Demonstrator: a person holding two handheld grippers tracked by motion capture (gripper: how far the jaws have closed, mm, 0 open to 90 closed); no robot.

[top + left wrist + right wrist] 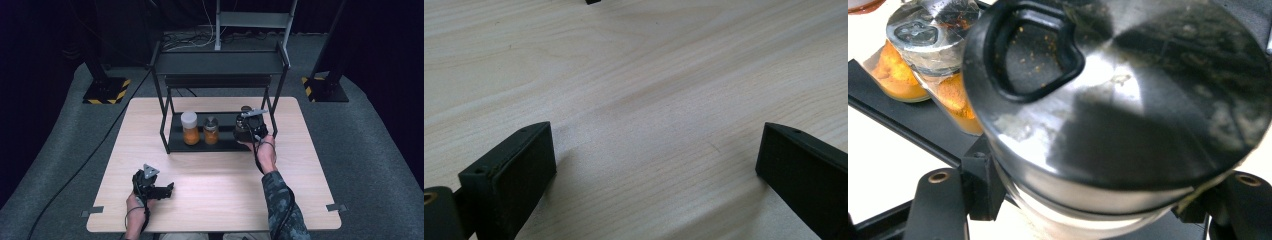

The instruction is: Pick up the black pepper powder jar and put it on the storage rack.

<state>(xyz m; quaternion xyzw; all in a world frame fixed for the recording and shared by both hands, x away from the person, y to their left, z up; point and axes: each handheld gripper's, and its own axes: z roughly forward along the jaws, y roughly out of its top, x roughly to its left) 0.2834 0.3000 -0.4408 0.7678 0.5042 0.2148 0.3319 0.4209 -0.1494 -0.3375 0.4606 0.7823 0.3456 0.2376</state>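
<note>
A black two-tier rack (pixel 220 63) stands at the back of the wooden table (pixel 215 200). Its lower shelf (pixel 176 143) carries a white-lidded jar of orange stuff (pixel 190 128) and a smaller metal-lidded jar (pixel 211 131). At the shelf's right end my right gripper (pixel 249 128) is shut on a dark jar with a steel lid (pixel 1128 100); a jaw presses each side of it (pixel 1088 200). The small jar (pixel 923 30) stands just beyond it. My left gripper (pixel 164 190) rests at the front left of the table, open (pixel 654 165) over bare wood.
The rack's posts and upper shelf close in the space above the jars. Black stand bases with yellow stripes (pixel 106 91) sit on the grey floor behind the table. A cable (pixel 85 160) runs across the floor at the left.
</note>
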